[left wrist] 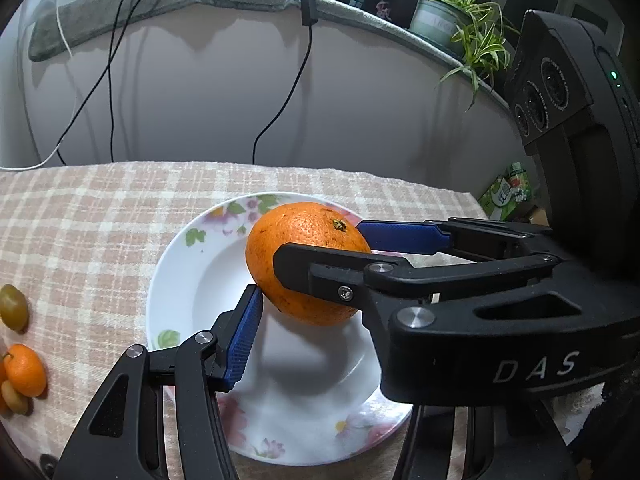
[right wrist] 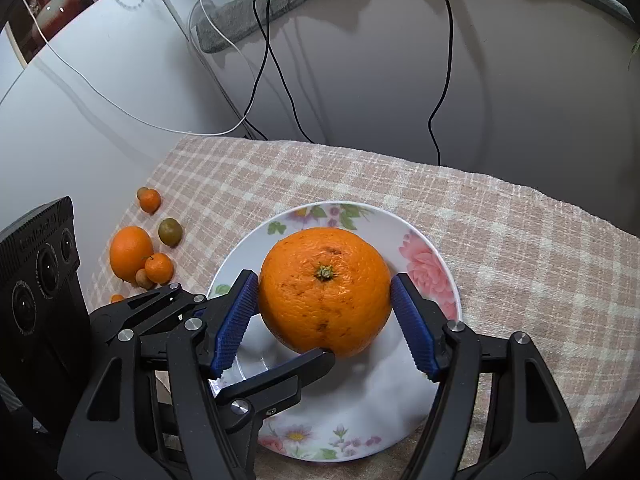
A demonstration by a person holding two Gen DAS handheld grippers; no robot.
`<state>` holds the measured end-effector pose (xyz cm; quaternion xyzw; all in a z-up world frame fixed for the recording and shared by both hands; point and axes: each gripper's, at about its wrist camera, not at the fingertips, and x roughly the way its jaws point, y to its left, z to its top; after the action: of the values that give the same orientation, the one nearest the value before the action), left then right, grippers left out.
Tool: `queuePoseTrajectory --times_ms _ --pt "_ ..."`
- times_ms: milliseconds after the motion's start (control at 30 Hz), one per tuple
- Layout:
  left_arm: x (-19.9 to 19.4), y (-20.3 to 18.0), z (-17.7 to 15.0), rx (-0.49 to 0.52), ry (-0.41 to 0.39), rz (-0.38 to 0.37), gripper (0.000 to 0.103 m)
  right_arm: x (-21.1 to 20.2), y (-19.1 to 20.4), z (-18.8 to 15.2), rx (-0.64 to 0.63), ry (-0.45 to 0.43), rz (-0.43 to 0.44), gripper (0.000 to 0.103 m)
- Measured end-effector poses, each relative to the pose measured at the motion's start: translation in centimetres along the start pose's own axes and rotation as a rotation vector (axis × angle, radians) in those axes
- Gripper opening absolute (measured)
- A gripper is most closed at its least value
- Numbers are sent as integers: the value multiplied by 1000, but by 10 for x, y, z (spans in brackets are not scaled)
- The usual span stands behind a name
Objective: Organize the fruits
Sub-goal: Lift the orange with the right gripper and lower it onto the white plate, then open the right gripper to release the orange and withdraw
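Note:
A large orange (right wrist: 325, 290) is held just above a white flowered plate (right wrist: 420, 264) on the checked cloth. My right gripper (right wrist: 325, 320) is shut on the orange, one blue pad on each side. In the left wrist view the orange (left wrist: 304, 256) hangs over the plate (left wrist: 192, 280), clamped by the right gripper's fingers (left wrist: 400, 236). My left gripper (left wrist: 308, 308) shows one blue pad (left wrist: 242, 340) touching the orange's lower left; its other finger is hidden. Its black finger (right wrist: 280, 376) reaches under the orange in the right wrist view.
Loose fruit lies left of the plate: an orange (right wrist: 131, 254), small mandarins (right wrist: 159, 267) (right wrist: 149, 200) and a green fruit (right wrist: 170, 232). Some of them show at the left edge of the left wrist view (left wrist: 24, 368). Cables hang down the wall behind. A potted plant (left wrist: 460, 20) stands at back right.

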<state>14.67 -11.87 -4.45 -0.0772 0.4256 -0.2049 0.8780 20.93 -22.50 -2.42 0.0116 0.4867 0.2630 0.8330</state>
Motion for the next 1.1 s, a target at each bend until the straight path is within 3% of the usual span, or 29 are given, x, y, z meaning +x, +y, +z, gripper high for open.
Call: queuePoseTrajectory --times_ms 400,1100 --pt "-4 9 -6 -9 10 5 54 5 12 0 -41 -1 -26 71" --pt "-38 22 -18 1 -43 63 54 -11 33 -3 -76 -48 -77 76"
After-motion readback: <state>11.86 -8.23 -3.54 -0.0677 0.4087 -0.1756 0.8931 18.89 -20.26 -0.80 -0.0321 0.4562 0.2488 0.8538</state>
